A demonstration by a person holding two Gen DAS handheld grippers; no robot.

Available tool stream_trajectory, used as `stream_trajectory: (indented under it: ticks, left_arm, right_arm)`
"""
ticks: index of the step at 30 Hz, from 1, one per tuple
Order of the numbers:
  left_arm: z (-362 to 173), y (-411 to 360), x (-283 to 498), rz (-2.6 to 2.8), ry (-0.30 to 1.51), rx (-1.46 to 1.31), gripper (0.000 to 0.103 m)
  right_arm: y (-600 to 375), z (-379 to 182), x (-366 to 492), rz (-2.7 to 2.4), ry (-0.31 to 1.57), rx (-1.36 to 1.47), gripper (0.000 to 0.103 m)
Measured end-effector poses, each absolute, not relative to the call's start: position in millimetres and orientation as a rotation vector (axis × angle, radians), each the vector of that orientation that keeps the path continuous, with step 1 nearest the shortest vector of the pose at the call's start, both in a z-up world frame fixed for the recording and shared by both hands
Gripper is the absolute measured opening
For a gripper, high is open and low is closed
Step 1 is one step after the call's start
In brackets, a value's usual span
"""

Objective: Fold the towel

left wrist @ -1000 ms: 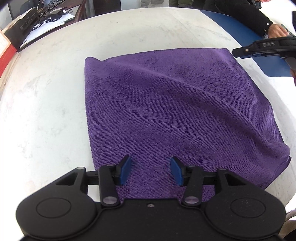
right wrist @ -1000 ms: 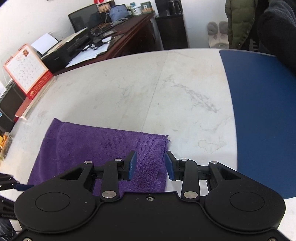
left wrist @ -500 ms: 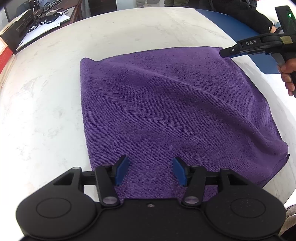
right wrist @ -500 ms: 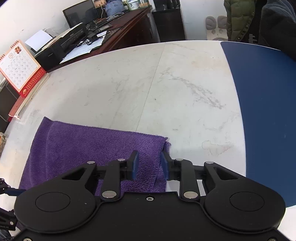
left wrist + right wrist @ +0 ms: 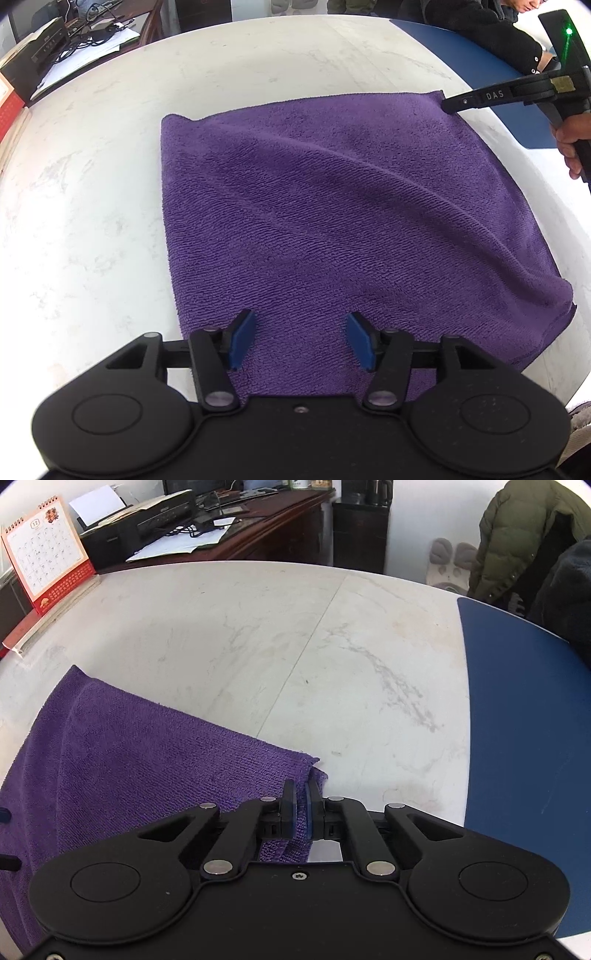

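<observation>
A purple towel (image 5: pixel 332 221) lies spread on the white marble table (image 5: pixel 92 221), with a few diagonal creases. My left gripper (image 5: pixel 301 339) hovers over the towel's near edge, pointing steeply down. It is open, and the cloth lies below the gap with the blue pads (image 5: pixel 242 339) not pressing it. My right gripper (image 5: pixel 301 801) is shut on the towel's (image 5: pixel 147 775) far right corner, with a pinch of cloth bunched between its pads. In the left wrist view the right gripper (image 5: pixel 448 105) reaches in from the right, held by a hand (image 5: pixel 572 147).
A blue mat (image 5: pixel 524 738) covers the table's right side. A red desk calendar (image 5: pixel 44 554) stands at the far left edge. Behind the table are a dark desk with a printer (image 5: pixel 147 520) and papers, and a green jacket (image 5: pixel 517 535). A person's dark sleeve (image 5: pixel 480 26) rests on the mat.
My right gripper's jaws closed around the towel's corner and now pinch it, and the gripper rolled a little. My left gripper's jaws widened slightly and stayed over the near edge.
</observation>
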State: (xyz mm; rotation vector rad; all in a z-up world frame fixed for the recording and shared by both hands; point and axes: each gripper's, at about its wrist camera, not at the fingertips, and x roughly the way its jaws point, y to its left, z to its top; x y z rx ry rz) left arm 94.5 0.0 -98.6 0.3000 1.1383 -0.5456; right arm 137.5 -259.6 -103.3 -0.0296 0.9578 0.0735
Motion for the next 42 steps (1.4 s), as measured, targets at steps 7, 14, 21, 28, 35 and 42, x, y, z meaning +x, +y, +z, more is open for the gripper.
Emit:
stream_trajectory:
  ticks: [7, 14, 21, 28, 35, 42]
  left_arm:
    - [-99, 0, 94, -0.552, 1.14, 0.311, 0.053]
    - [-100, 1, 95, -0.554, 1.147, 0.321, 0.053]
    - [-100, 2, 96, -0.564, 1.148, 0.332, 0.053]
    - [-100, 2, 95, -0.586, 1.151, 0.344, 0.053]
    - [-98, 8, 84, -0.616, 1.159, 0.363, 0.052]
    - [-90, 21, 52, -0.714, 1.151, 0.4, 0.052]
  right_arm:
    - [-266, -96, 140, 0.077, 0.938, 0.007, 0.004]
    - [-268, -101, 144, 0.073, 0.95, -0.014, 0.004]
    - [-275, -95, 139, 0.06, 0.941, 0.04, 0.009]
    - [-278, -54, 81, 0.103, 0.899, 0.153, 0.013]
    - [-254, -60, -8, 0.144, 1.023, 0.197, 0.013]
    - [-208, -69, -54, 0.252, 1.085, 0.014, 0.015]
